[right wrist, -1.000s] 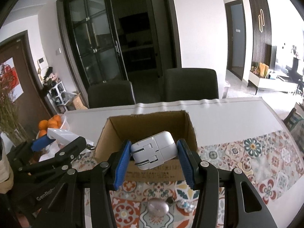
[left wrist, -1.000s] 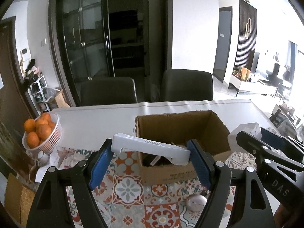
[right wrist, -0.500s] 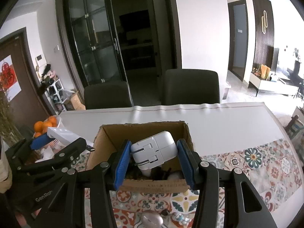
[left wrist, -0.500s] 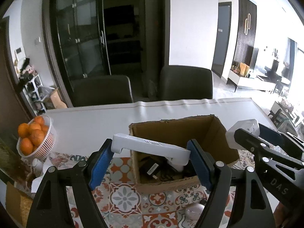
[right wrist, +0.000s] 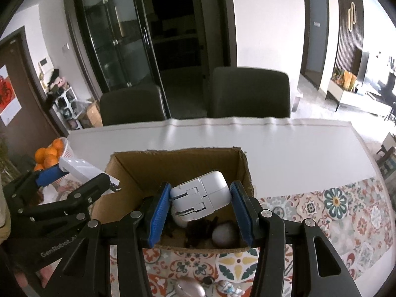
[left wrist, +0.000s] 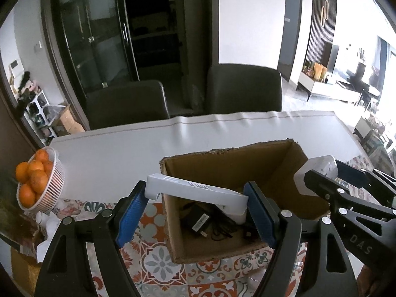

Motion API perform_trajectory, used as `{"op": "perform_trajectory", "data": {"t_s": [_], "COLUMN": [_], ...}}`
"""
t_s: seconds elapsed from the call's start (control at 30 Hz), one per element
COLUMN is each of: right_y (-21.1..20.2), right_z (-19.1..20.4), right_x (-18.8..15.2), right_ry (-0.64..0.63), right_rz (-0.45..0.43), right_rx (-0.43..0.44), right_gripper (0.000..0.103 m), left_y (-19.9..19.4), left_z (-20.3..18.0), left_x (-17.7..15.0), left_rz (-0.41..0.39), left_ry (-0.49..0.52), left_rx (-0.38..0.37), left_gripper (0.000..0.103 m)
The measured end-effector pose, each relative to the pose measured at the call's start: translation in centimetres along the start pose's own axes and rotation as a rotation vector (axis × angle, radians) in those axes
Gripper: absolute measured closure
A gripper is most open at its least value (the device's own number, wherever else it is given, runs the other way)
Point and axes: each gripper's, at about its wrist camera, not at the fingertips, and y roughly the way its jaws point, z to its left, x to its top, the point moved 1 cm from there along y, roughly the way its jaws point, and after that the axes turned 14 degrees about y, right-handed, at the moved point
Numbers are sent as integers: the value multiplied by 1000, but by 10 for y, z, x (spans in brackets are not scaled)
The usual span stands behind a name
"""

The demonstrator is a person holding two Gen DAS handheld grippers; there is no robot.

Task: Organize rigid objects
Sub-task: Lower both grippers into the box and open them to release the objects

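An open cardboard box (left wrist: 292, 163) (right wrist: 128, 170) stands on the patterned cloth. My left gripper (left wrist: 196, 204) is shut on a long white plastic piece (left wrist: 195, 190), held crosswise over the box's near left rim. My right gripper (right wrist: 200, 204) is shut on a white square power adapter (right wrist: 201, 199) with folded prongs, above the box's opening. Inside the box lie a black charger with its cable (left wrist: 200, 220), dark cords and a pale round thing (right wrist: 224, 234). Each gripper shows in the other's view: the right one (left wrist: 319, 180) at the box's right, the left one (right wrist: 74, 173) at its left.
A white basket of oranges (left wrist: 55, 193) stands at the table's left edge. A pale oval mouse-like object (right wrist: 189, 288) and a small figurine (right wrist: 229, 288) lie on the cloth (right wrist: 346, 210) before the box. Two dark chairs (left wrist: 243, 89) stand behind the white table (left wrist: 123, 153).
Both grippers have moved forward and a little down, so the box now lies beneath them and its inside shows. The held items have not shifted in the jaws.
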Motion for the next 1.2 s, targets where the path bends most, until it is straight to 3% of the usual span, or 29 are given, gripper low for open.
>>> {"op": "perform_trajectory", "data": {"t_s": [0.3, 0.63, 0.8, 1.2], "right_y": [34, 53, 51, 14], "right_z": [-6, -17, -19, -16], "right_x": [0, -1, 0, -3], "right_ry": [-17, 5, 8, 12], "right_rz": [92, 150, 148, 39], "right_rx": [-35, -50, -63, -87], "right_gripper": [52, 52, 52, 51], "left_y": [41, 60, 58, 21], "left_z": [-2, -8, -9, -9], "left_x": [-2, -4, -4, -10], "left_rz": [123, 194, 190, 115], "left_ry": [9, 11, 15, 6], "left_rx": [-47, -91, -79, -3], "left_gripper": [24, 24, 22, 18]}}
